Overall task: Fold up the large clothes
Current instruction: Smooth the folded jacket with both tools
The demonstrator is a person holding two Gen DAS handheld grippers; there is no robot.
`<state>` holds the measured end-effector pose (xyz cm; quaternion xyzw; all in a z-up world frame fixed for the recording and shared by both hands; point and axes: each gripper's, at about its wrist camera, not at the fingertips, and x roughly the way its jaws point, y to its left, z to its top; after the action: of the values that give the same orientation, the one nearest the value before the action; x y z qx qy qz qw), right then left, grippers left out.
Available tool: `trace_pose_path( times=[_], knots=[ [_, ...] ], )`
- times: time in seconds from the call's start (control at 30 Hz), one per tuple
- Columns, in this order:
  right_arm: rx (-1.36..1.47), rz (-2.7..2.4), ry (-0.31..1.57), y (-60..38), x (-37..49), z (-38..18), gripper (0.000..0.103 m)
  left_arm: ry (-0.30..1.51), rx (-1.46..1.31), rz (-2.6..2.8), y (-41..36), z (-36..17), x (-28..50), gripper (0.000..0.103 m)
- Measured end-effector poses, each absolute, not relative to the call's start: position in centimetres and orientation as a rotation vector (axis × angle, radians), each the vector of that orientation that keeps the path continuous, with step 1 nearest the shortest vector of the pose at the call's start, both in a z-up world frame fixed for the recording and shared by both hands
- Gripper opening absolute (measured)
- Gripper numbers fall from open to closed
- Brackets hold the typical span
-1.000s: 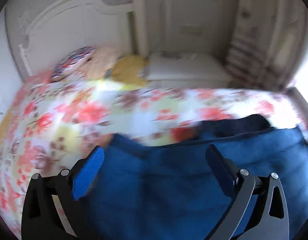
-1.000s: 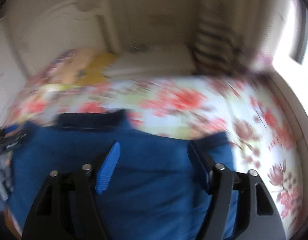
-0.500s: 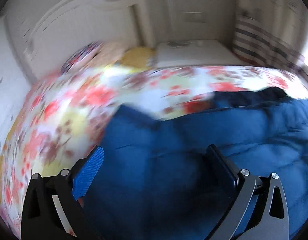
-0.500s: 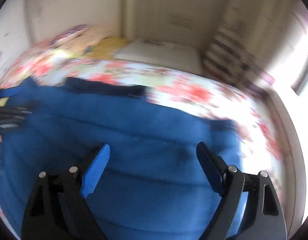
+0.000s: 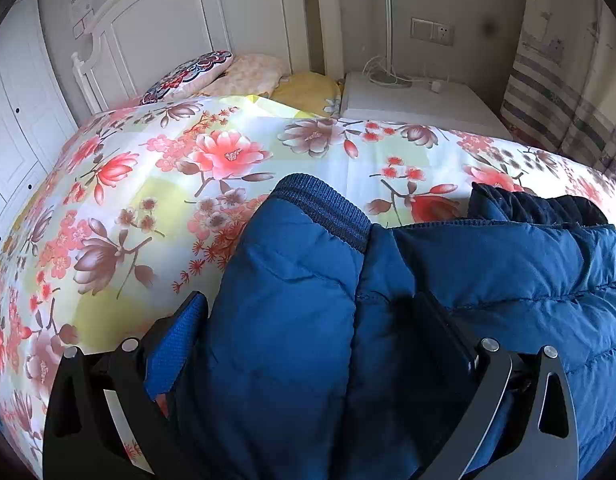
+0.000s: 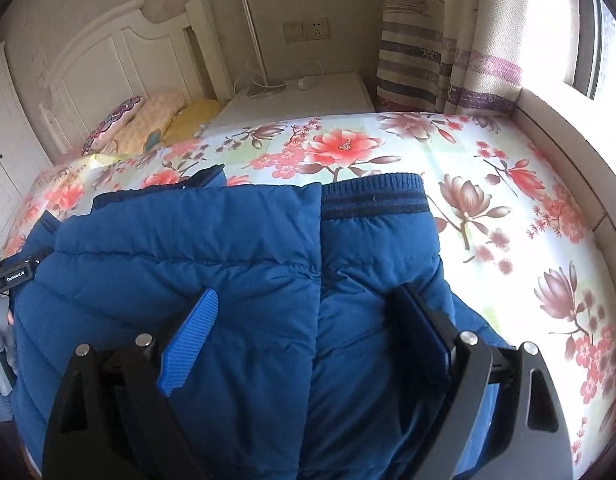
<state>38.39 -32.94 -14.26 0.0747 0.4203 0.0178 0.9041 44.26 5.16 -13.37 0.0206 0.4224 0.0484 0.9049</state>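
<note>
While its blue-padded fingers [image 6: 190, 334] stand wide apart with nothing pinched between them, the right gripper [image 6: 308, 328] hangs low over the blue quilted puffer jacket [image 6: 236, 264], straddling the seam where a sleeve lies folded across the body. That sleeve's ribbed cuff [image 6: 374, 198] points toward the far edge of the bed. The left gripper [image 5: 312, 332] is spread just as wide, one blue pad at the jacket's left edge and the dark one against the padding; whether either pad presses the fabric cannot be told. Its own folded sleeve ends in a ribbed cuff [image 5: 322, 210]. Beneath the jacket spreads the floral bedspread [image 5: 148, 184], with pillows [image 5: 236, 74] against the white headboard [image 5: 168, 28], a white nightstand [image 5: 412, 100] beside them and striped curtains [image 6: 440, 52] by the window.
</note>
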Motion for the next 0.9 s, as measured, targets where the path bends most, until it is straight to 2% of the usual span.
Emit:
trace_pose_path(
  times=[0.27, 0.43, 0.47, 0.53, 0.67, 0.9],
  knots=[
    [0.114, 0.007, 0.864, -32.3, 37.9, -13.7, 0.089, 0.846, 0.096, 0.081, 4.1, -12.4, 43.0, 0.098],
    [0.055, 0.008, 0.767, -28.6, 33.6, -9.8, 0.09, 0.721, 0.099, -0.052, 1.3, -8.5, 36.0, 0.098],
    [0.04, 0.032, 0.746, -27.6, 32.8, -9.2, 0.093, 0.709, 0.115, -0.075, 0.3, -8.4, 35.0, 0.098],
    [-0.046, 0.12, 0.718, -23.8, 31.0, -8.5, 0.098, 0.721, 0.16, -0.126, -1.7, -9.0, 33.6, 0.098],
    [-0.238, 0.204, 0.815, -18.1, 30.8, -11.8, 0.098, 0.805, 0.209, -0.105, -3.5, -13.0, 34.0, 0.099],
    [-0.142, 0.178, 0.808, -19.9, 30.9, -12.6, 0.1, 0.794, 0.178, -0.12, -2.7, -13.6, 33.4, 0.099]
  ],
)
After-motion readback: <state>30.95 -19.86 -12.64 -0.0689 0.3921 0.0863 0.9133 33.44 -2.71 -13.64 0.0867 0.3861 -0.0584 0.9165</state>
